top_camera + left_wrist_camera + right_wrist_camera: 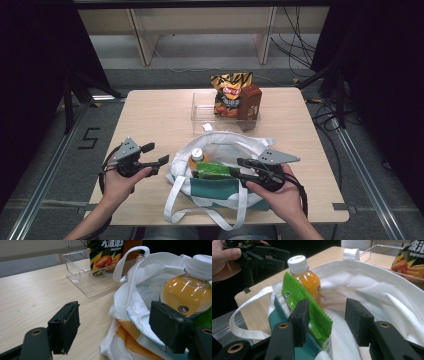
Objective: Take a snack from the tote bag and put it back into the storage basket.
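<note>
Plainly, the right gripper (pixel 327 322) has its jaws apart around the top edge of the green packet (pixel 308 307), which stands in the open white tote bag (pixel 235 147) on the worktop (pixel 150 115); the pads do not look to be pressing it yet. The orange drink bottle (pixel 305 282) stands in the bag right behind the packet and seems to touch it. If the jaws close on the serrated edge alone, the slick film may slide out, or the packet may drag the bottle over. The bag's soft cloth could also get pinched along with it. The left gripper (pixel 150 157) hangs wide open beside the bag's rim, gripping nothing, so the bag is free to shift under a pull.
</note>
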The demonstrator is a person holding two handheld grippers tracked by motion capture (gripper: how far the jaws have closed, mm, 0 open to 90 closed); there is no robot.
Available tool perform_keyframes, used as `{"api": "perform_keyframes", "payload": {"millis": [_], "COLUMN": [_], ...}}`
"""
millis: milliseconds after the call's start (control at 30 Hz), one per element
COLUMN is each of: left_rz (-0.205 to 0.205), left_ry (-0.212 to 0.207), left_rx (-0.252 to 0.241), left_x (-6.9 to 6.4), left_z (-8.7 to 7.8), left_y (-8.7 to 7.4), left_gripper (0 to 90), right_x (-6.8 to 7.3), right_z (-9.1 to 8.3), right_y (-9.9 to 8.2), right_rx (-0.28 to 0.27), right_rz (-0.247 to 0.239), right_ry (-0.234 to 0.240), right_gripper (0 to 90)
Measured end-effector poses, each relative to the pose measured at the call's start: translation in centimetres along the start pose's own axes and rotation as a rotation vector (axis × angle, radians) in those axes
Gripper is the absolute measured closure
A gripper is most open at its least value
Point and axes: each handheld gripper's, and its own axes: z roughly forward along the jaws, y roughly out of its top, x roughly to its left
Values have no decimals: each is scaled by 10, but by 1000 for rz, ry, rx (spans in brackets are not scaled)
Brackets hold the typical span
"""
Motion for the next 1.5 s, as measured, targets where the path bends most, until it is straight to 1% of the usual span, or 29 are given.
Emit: {"api": "perform_keyframes", "payload": {"millis": [33, 133, 167, 200, 233, 267, 333, 433, 500, 533, 567, 600, 700, 733, 767, 833, 867, 933, 1000, 1033, 1067, 1133, 1200, 1300, 1333, 1400, 1433, 1467, 1500], "left_rz": [2, 4, 3, 3, 3, 3, 3, 2, 0, 2, 4, 3, 3, 3, 2, 3, 4, 3, 1, 1, 2, 3, 4, 5, 5, 6, 5, 5, 5], "left_ry": [0, -2, -2, -3, -2, -2, -2, 0, -5, -2, 0, -1, 0, -1, 0, 0, -2, 0, -2, -2, -2, -2, -1, -1, -2, -2, -2, -1, -3], "left_rx": [0, 1, 0, -1, -1, -1, -7, -6, -13, -8, -6, -6, -6, -6, -6, -5, -7, -5, -9, -9, -8, -9, -6, -5, -5, -4, -4, -5, -6], "left_x": [0, -1, -1, -1, -1, -1, -1, 0, 0, -1, -1, -1, -1, -1, -1, -1, -1, -1, -1, -1, -1, -1, -1, -1, -1, -1, -1, -1, -1], "left_z": [0, 0, 0, 0, 0, 0, 0, 0, 0, 0, 0, 0, 0, 0, 0, 0, 0, 0, 0, 0, 0, 0, 0, 0, 0, 0, 0, 0, 0], "left_y": [0, 0, 0, 0, 0, 0, 0, 0, 0, 0, 0, 0, 0, 1, 1, 0, 0, 0, 1, 1, 0, 0, 1, 1, 0, 0, 0, 0, 0], "left_gripper": [241, 241, 241, 241, 241, 241, 241, 241, 241, 241, 241, 241, 241, 241, 241, 241, 241, 241, 241, 241, 241, 241, 242, 241, 241, 241, 241, 242, 241], "right_x": [1, 2, 5, 3, 3, 3, 5, 5, 5, 3, 6, 4, 4, 3, 3, 3, 4, 4, 4, 3, 3, 3, 3, 4, 5, 5, 6, 7, 6], "right_z": [1, 3, 3, 3, 3, 5, 5, 6, 6, 7, 6, 6, 7, 7, 7, 7, 7, 7, 7, 7, 7, 7, 8, 6, 7, 6, 6, 6, 8], "right_y": [-1, -2, -3, -3, -3, -4, -4, -4, -4, -4, -4, -4, -5, -5, -6, -5, -6, -6, -6, -6, -6, -6, -7, -6, -6, -7, -7, -7, -7], "right_rx": [-1, 14, 29, 31, 32, 18, 35, 30, 27, 18, 26, 27, 27, 21, 22, 23, 25, 33, 30, 29, 27, 40, 31, 40, 35, 47, 46, 52, 42], "right_rz": [15, 11, 35, 12, 10, 0, 12, 26, 21, -13, 14, -2, 4, -17, -11, -15, -7, -8, -6, -13, -9, -6, -11, -39, -34, -53, -52, -35, -77], "right_ry": [19, 26, 28, 21, 22, 32, 26, 47, 53, 47, 55, 50, 57, 49, 66, 63, 71, 54, 54, 45, 60, 61, 68, 63, 78, 58, 57, 70, 86], "right_gripper": [556, 589, 605, 613, 620, 626, 641, 669, 682, 689, 696, 704, 733, 742, 744, 736, 719, 697, 698, 698, 699, 717, 749, 804, 826, 867, 886, 900, 900]}}
